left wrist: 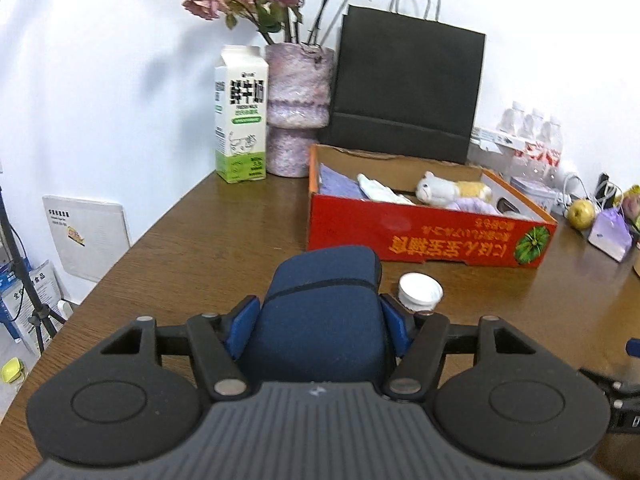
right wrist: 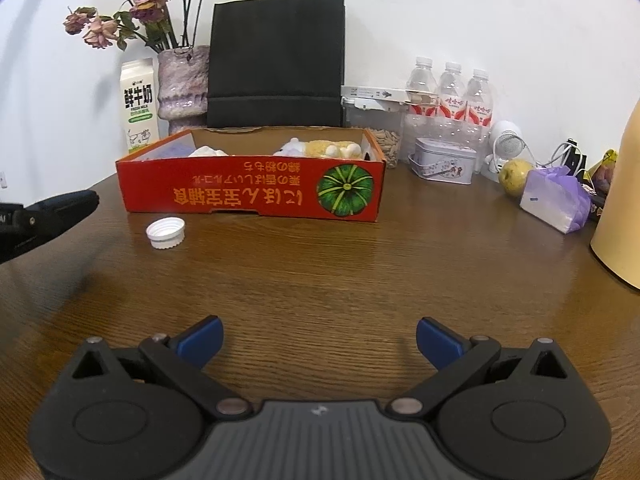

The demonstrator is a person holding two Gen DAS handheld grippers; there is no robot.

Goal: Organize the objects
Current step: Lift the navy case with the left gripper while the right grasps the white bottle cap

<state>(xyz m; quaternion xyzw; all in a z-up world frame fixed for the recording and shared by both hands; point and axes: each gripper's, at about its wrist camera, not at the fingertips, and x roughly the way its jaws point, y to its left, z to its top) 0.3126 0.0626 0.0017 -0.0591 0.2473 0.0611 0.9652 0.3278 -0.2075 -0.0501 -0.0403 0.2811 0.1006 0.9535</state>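
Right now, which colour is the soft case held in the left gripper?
Dark navy blue fabric case with a black seam band; the left wrist view shows it best.

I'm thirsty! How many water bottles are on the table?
3. The water bottles stand in a row by the wall, right of the black bag: left, middle, right. None seems hidden.

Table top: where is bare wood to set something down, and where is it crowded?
Bare wood spans the table between the right gripper and the red box, apart from the white cap at its left corner. More lies left of the box, before the milk carton. The back right is crowded: water bottles, tin, pear.
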